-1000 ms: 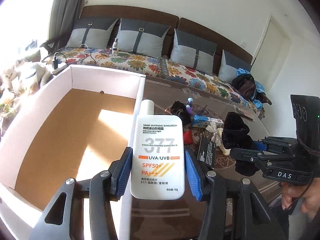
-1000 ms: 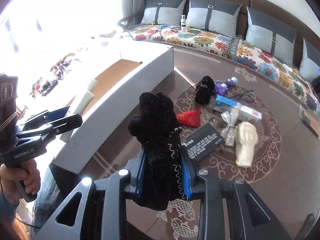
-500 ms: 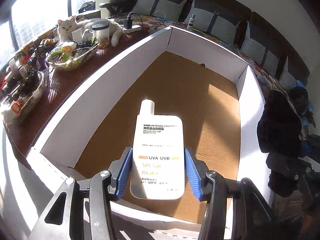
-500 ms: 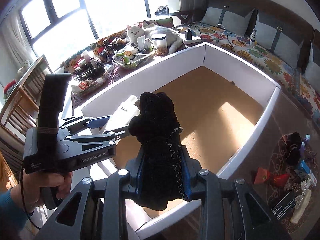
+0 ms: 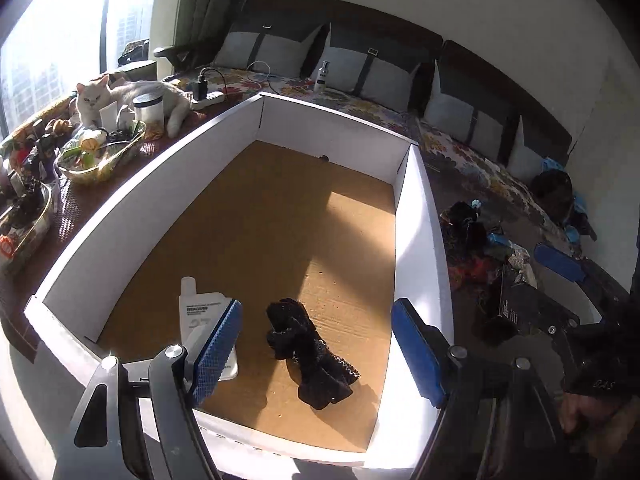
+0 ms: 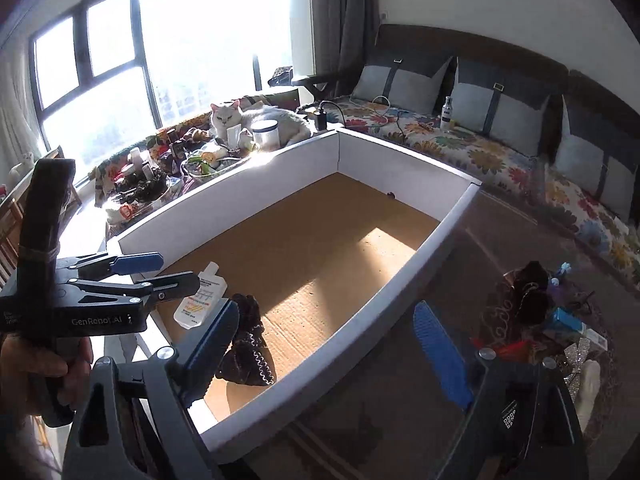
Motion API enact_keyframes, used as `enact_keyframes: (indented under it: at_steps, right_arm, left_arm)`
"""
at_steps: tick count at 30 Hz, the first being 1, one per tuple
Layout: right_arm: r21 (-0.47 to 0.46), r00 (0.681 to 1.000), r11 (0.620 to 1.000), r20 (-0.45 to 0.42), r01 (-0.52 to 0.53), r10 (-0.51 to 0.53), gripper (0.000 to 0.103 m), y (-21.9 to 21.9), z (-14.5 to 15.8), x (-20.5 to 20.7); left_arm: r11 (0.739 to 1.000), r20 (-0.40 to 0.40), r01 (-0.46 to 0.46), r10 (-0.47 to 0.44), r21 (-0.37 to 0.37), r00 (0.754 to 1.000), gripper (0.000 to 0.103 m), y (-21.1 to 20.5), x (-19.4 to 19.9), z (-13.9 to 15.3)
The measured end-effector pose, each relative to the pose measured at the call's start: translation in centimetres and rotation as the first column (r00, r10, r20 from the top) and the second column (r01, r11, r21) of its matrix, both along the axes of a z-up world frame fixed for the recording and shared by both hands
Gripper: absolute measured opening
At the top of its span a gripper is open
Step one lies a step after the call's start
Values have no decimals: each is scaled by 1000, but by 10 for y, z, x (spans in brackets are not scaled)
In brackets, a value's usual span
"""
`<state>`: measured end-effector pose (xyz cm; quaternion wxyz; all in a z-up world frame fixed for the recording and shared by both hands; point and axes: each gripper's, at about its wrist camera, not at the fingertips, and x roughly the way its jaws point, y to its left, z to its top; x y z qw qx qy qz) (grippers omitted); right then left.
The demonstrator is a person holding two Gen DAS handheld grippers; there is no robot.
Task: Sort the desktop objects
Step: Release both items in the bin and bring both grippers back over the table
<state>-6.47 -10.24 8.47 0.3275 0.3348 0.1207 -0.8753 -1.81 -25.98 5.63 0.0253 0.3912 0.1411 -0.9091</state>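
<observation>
You are dropping two things into the box [image 5: 416, 216].

Both grippers have just been opening: the left gripper [image 5: 316, 350] is standing wide with nothing between its pads, and the right gripper [image 6: 334, 350] is wide and empty too. The bottle [image 5: 196, 312] is lying flat on the box floor at 7 o'clock, and the glove [image 5: 310, 360] is just beside it at 6 o'clock. This step looks finished. Next you are going back to the pile [image 6: 556, 320] on the table, at 3 o'clock from the box, with jaws kept wide for another pick.
</observation>
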Motion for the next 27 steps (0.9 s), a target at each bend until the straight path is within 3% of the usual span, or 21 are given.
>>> enact_keyframes:
  at_steps: [3, 7, 9, 12, 17, 24, 27]
  right_arm:
    - [20, 993, 994, -53, 108, -107, 93, 59, -12, -3]
    - [81, 956, 953, -40, 291, -289, 95, 151, -49, -9]
    - [126, 924, 917, 12, 377, -382, 95, 198, -73, -14]
    - [171, 873, 866, 54, 470, -484, 95, 259, -99, -15]
    - [197, 835, 832, 91, 519, -543, 95, 316, -119, -8]
    - [199, 849, 851, 120, 486, -514, 95, 319, -134, -9]
    - [204, 856, 859, 133, 470, -500, 95, 312, -143, -15]
  left_arm:
    - [990, -54, 141, -141, -1, 989, 76, 61, 4, 19]
    - [945, -83, 327, -327, -4, 942, 81, 147, 12, 26]
    - [918, -62, 396, -395, 6, 917, 89, 187, 13, 14]
    - [895, 26, 446, -446, 3, 895, 89, 237, 6, -25]
    - [890, 159, 454, -442, -50, 883, 89, 276, -16, -84]
    - [920, 196, 388, -373, -48, 907, 89, 273, -32, -110]
    - [922, 191, 379, -358, -85, 914, 89, 272, -37, -114]
